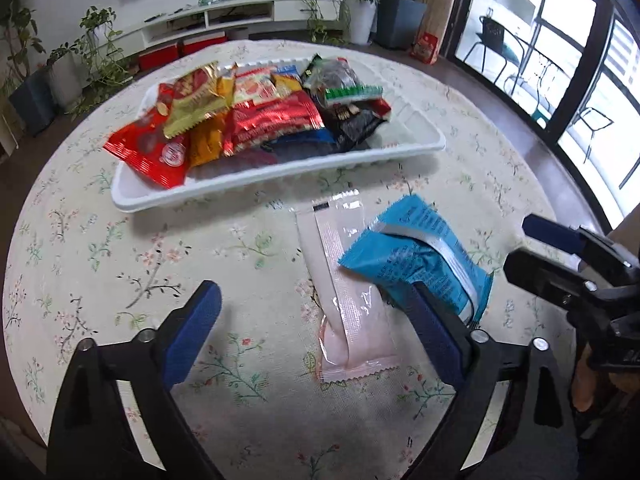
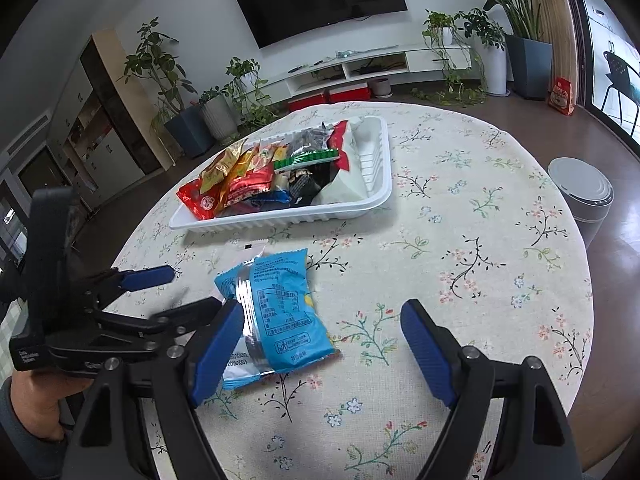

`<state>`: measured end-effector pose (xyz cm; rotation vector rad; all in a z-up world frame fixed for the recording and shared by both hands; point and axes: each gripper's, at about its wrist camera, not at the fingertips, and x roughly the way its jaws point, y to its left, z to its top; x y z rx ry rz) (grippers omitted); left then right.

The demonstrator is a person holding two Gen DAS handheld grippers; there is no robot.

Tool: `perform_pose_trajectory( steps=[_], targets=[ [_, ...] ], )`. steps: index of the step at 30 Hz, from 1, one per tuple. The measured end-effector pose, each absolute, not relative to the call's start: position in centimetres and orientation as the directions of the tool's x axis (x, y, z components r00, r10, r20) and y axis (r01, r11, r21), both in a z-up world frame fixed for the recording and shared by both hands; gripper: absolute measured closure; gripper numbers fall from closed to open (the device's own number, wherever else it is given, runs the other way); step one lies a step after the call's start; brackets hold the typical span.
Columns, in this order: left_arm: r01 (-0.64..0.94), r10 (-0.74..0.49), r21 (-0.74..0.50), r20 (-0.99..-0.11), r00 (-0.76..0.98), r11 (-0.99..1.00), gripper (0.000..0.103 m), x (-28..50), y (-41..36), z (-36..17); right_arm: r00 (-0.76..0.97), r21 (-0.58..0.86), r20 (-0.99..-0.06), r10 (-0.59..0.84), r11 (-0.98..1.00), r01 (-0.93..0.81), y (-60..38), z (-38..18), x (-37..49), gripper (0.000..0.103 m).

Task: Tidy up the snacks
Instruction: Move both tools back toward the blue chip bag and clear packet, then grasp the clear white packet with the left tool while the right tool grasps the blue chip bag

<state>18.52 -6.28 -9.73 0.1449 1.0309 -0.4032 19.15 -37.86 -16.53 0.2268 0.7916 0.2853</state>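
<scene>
Right now your left gripper hangs over the tabletop with its jaws spread apart, and the pale pink packet lies flat between them, untouched. Its right finger sits just beside the blue snack bag, which overlaps that packet. Your right gripper is also spread wide, holding nothing, the blue bag against its left finger. Farther off, the white tray holds a heap of wrapped snacks.
</scene>
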Motion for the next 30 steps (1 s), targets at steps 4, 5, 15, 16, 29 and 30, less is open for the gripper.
perform_pose_trajectory(
  steps=[4,5,15,16,29,30],
  targets=[
    [0.397,-0.248,-0.068,-0.871,0.424,0.916,0.030,19.3,-6.6,-10.9,0.667,0.295,-0.668,0.330,0.940,-0.169,-37.6,-16.5,19.2,0.020],
    [0.395,-0.244,-0.065,-0.873,0.423,0.916,0.031,19.5,-6.7,-11.1,0.668,0.291,-0.669,0.328,0.941,-0.170,-37.5,-16.6,19.2,0.020],
    [0.430,-0.209,-0.020,-0.894,0.397,0.903,0.032,22.1,-8.1,-11.8,0.670,0.267,-0.671,0.318,0.946,-0.181,-36.9,-16.6,19.1,0.020],
    [0.436,-0.205,-0.012,-0.893,0.400,0.900,0.032,22.1,-8.2,-11.9,0.669,0.265,-0.672,0.317,0.947,-0.182,-36.9,-16.6,19.1,0.020],
    [0.485,-0.235,-0.014,-0.887,0.398,0.875,0.075,21.6,-6.8,-11.5,0.640,0.336,-0.681,0.355,0.929,-0.158,-36.9,-15.5,19.4,0.022],
    [0.480,-0.241,-0.022,-0.884,0.401,0.877,0.075,21.3,-6.3,-11.4,0.636,0.347,-0.682,0.360,0.926,-0.152,-36.9,-15.4,19.5,0.022]
  ],
)
